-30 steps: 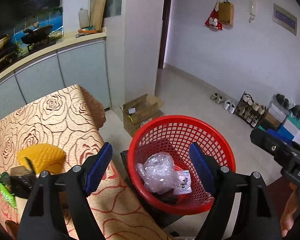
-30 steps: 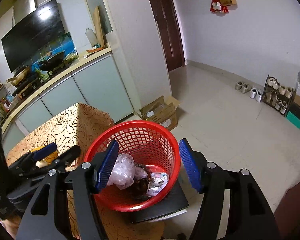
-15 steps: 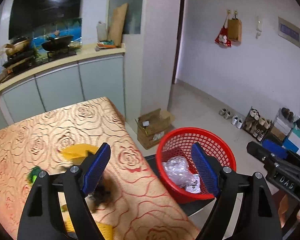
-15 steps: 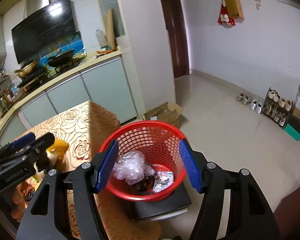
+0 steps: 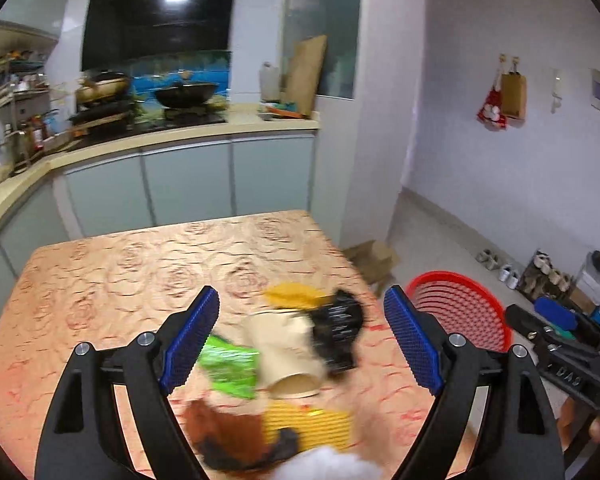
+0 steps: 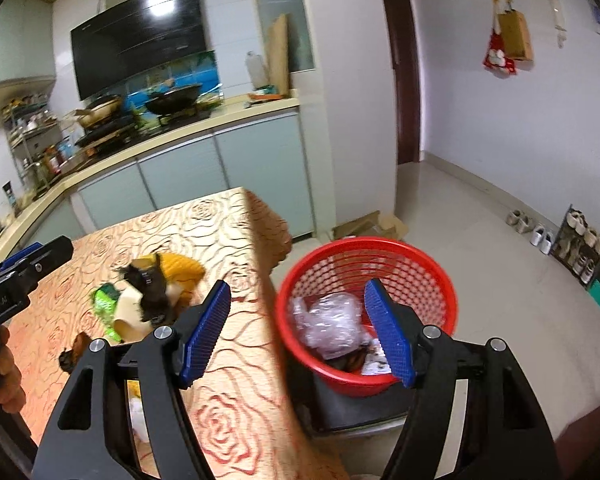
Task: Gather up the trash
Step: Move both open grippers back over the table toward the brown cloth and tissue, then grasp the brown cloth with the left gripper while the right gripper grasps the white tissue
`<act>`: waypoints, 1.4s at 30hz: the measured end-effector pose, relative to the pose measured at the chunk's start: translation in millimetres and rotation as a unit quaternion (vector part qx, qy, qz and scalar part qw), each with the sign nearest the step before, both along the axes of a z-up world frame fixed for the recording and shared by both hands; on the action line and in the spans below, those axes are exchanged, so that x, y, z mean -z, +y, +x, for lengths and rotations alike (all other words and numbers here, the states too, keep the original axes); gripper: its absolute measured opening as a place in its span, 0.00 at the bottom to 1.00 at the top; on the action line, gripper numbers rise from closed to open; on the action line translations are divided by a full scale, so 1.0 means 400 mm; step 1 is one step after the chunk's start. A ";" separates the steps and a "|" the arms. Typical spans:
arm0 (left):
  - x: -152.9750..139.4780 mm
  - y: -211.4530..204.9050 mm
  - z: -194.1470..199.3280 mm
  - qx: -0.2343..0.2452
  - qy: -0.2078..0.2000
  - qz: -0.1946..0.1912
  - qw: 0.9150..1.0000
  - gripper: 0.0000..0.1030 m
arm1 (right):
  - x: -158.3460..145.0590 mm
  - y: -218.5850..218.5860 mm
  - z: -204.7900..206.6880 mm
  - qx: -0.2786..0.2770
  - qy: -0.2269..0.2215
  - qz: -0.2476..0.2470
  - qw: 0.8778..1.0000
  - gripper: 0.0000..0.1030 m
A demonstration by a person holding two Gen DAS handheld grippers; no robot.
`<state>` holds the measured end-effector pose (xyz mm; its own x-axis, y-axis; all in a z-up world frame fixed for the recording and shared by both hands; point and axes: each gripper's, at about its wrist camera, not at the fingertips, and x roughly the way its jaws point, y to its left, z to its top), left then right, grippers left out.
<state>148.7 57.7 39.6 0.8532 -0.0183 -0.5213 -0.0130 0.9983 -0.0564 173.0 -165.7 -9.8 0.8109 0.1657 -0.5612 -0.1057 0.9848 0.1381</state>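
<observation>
Now you swung left gripper (image 5: pixel 302 342), jaws spread and empty, from red mesh plastic basket (image 5: pixel 460 312) back over bench (image 5: pixel 140 264) litter: toppled beige paper cup (image 5: pixel 288 354), green wrapper (image 5: pixel 230 364). Right gripper (image 6: pixel 298 332) unclenched, near basket. Next pickup likely.

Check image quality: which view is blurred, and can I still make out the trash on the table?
Left wrist view: motion blur smears the trash pile; colours only. Right wrist view: sharper, pile readable, red basket slightly soft. Both fisheye-bent.
</observation>
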 end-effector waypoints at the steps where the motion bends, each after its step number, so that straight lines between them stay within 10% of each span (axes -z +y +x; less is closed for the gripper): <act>1: 0.000 0.020 -0.007 -0.008 0.000 0.000 1.000 0.79 | -0.001 0.010 -0.002 -0.004 0.000 0.000 1.000 0.65; 13: 0.041 0.218 -0.090 -0.082 0.020 -0.006 0.996 0.79 | -0.005 0.084 -0.020 -0.038 0.002 -0.010 0.999 0.66; 36: 0.245 0.144 -0.057 -0.023 0.112 -0.030 0.993 0.83 | 0.018 0.115 -0.027 -0.050 0.014 -0.017 0.998 0.66; 42: 0.266 0.160 -0.044 -0.027 0.130 -0.032 0.991 0.60 | 0.029 0.126 -0.022 -0.054 0.020 -0.017 0.998 0.66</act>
